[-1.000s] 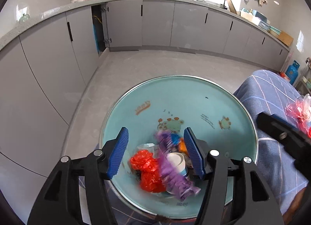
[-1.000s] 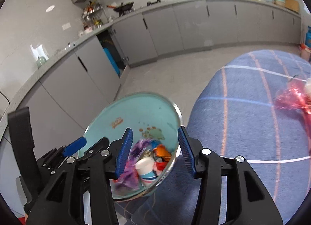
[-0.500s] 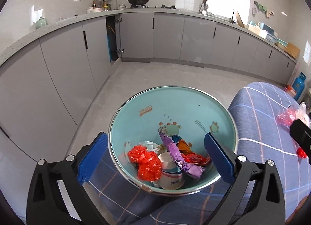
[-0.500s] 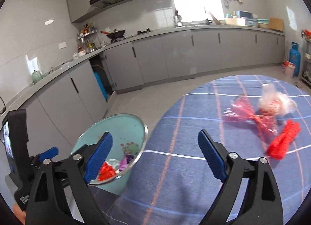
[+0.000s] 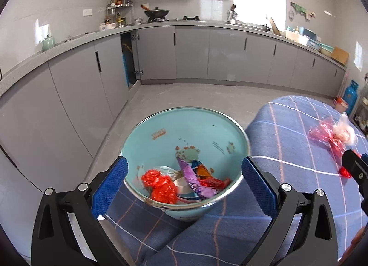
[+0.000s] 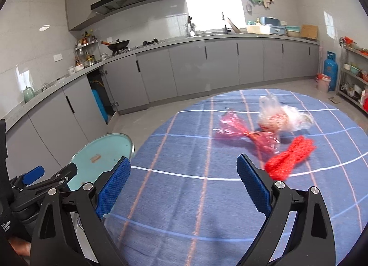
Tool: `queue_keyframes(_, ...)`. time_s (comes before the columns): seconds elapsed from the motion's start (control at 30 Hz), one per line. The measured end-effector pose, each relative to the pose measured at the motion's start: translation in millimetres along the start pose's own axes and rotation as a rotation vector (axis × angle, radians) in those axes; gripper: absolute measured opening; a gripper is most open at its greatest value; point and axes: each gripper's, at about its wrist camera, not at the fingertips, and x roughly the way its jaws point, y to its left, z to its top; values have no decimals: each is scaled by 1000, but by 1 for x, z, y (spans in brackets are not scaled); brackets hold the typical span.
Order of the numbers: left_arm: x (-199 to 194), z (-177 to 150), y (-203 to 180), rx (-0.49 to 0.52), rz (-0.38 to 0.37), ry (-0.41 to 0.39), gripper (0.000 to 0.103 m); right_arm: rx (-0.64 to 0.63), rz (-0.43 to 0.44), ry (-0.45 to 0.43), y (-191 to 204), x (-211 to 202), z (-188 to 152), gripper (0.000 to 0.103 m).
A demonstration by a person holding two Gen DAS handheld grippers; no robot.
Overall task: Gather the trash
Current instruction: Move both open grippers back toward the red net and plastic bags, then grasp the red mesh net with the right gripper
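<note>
A pale turquoise bin [image 5: 161,128] with cartoon prints stands beside the table, holding red plastic [image 5: 159,184], a purple wrapper [image 5: 193,181] and a paper cup [image 5: 184,189]. My left gripper [image 5: 184,185] hangs wide open in front of it, nothing between its fingers. My right gripper [image 6: 184,185] is open and empty over the blue checked tablecloth [image 6: 184,141]. On the cloth ahead lie a pink cellophane wrapper [image 6: 234,130], a crumpled clear bag [image 6: 280,116] and a red mesh bundle [image 6: 289,158]. The bin [image 6: 101,148] shows at lower left of the right wrist view.
Grey kitchen cabinets [image 5: 207,56] line the far wall, with one door [image 5: 128,59] ajar. A wok [image 6: 118,44] sits on the stove. A blue gas cylinder [image 6: 330,69] and a metal shelf [image 6: 354,75] stand at the right. A person's sleeve shows at the bottom left [image 6: 9,227].
Both grippers opened wide and drew back from the bin, where the trash now lies. The right gripper swung right, over the tablecloth toward the wrappers.
</note>
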Motion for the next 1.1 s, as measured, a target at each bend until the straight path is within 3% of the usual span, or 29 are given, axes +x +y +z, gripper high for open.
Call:
queue_keyframes(0.57, -24, -33, -85, 164, -153, 10, 97, 89, -186, 4, -81, -38, -24, 92)
queue_keyframes(0.8, -23, -45, -108, 193, -209, 45, 97, 158, -201, 27, -116, -45, -29, 90)
queue_keyframes(0.97, -19, -41, -121, 229, -238, 45, 97, 199, -212, 68, -137, -35, -22, 76)
queue_keyframes(1.1, -12, -29, -133, 259, -254, 35, 96, 237, -201, 91, -149, -23, -9, 73)
